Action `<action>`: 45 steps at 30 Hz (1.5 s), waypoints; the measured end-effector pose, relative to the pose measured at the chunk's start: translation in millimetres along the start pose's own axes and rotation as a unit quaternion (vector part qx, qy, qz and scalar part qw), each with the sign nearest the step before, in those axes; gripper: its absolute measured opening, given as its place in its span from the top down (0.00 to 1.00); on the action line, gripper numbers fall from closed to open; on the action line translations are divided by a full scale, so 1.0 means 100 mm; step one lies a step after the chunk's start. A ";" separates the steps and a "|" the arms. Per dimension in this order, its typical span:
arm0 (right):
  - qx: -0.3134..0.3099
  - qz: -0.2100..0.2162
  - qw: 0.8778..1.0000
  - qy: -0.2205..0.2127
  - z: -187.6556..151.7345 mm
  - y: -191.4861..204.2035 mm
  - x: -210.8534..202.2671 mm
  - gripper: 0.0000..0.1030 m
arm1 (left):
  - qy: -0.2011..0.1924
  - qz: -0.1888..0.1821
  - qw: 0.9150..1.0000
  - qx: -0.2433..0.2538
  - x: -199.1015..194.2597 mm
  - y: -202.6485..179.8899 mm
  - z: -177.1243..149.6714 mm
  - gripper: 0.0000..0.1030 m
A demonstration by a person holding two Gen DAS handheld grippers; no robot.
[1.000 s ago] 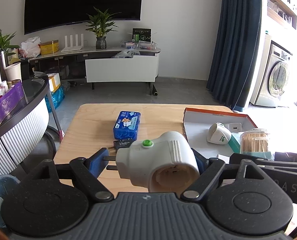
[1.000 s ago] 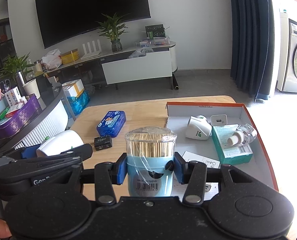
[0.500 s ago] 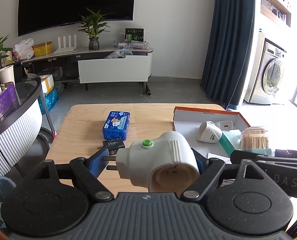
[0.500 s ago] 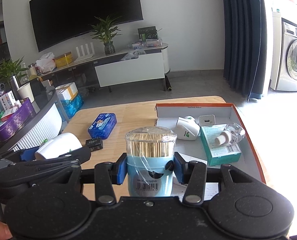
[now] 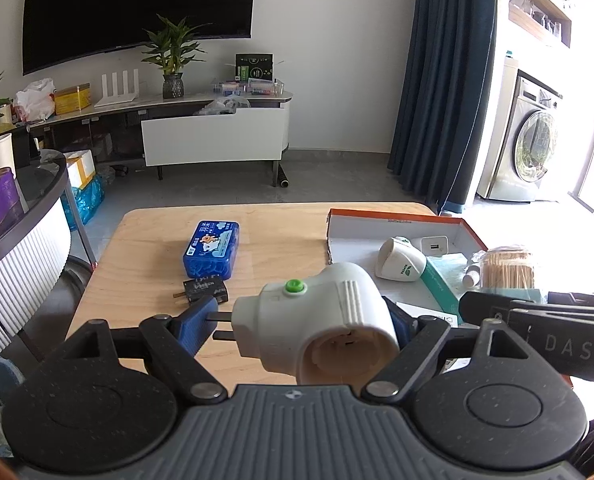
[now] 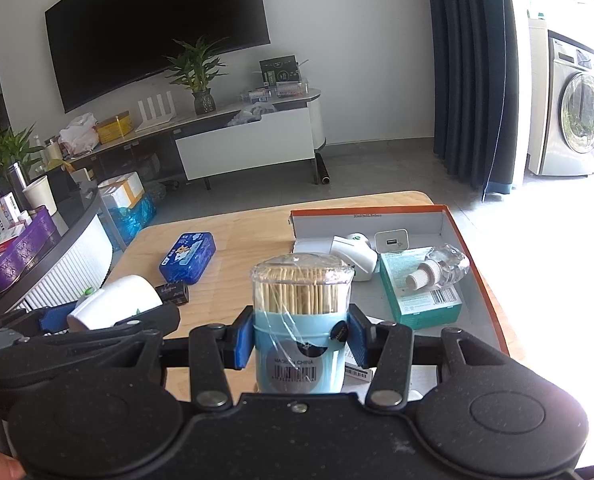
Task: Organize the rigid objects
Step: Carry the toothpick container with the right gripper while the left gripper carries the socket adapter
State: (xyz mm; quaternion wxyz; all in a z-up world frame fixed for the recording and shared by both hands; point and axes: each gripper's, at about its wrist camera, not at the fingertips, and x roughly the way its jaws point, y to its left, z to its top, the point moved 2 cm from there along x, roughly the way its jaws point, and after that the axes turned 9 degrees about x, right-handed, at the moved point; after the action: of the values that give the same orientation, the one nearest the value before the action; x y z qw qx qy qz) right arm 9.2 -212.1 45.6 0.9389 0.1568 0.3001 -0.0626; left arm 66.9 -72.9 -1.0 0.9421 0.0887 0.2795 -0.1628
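My left gripper (image 5: pixel 297 320) is shut on a white plug adapter (image 5: pixel 321 320) with a green button, held above the near edge of the wooden table (image 5: pixel 145 264). It also shows in the right wrist view (image 6: pixel 113 302). My right gripper (image 6: pixel 301 336) is shut on a blue toothpick jar (image 6: pixel 301 316), held above the near end of the orange-rimmed box lid (image 6: pixel 477 256). The jar also shows at the right of the left wrist view (image 5: pixel 507 268). A blue tin (image 5: pixel 212 249) and a small black adapter (image 5: pixel 205 290) lie on the table.
The box lid (image 5: pixel 397 216) holds a white mouse-shaped device (image 5: pixel 401 264), a white USB charger (image 6: pixel 392 243), a teal carton (image 6: pixel 421 300) and a clear bottle (image 6: pixel 441 266). A curved counter (image 6: pixel 37 248) with a purple tray stands at the left. Floor lies beyond the table.
Both grippers have drawn back and up a little from the table, each keeping its object. The table and box lid sit slightly lower and farther in both views.
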 end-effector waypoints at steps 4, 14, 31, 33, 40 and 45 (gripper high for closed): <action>0.003 -0.002 1.000 -0.001 0.01 -0.04 -0.01 0.45 | 0.000 -0.005 1.000 0.003 0.03 -0.03 0.02 0.17; 0.016 -0.017 1.000 -0.008 0.07 -0.21 -0.04 0.45 | 0.000 -0.021 1.000 0.016 0.09 -0.18 0.07 0.17; 0.043 -0.038 0.998 -0.011 0.10 -0.54 -0.03 0.45 | 0.009 -0.042 0.999 0.030 0.20 -0.39 0.10 0.17; 0.045 -0.041 0.998 -0.010 0.11 -0.57 -0.02 0.45 | 0.010 -0.044 0.998 0.031 0.22 -0.41 0.10 0.17; 0.051 -0.049 0.997 -0.010 0.13 -0.67 -0.01 0.45 | 0.014 -0.057 0.998 0.037 0.27 -0.51 0.14 0.17; 0.051 -0.052 0.997 -0.007 0.15 -0.70 0.04 0.44 | 0.015 -0.064 0.997 0.042 0.33 -0.58 0.17 0.17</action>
State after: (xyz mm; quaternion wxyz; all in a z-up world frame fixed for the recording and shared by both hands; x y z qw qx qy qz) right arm 5.8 -283.1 37.0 0.9272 0.1886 0.2972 -0.1278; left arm 80.8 -140.2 -9.7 0.9207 0.1127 0.2919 -0.2332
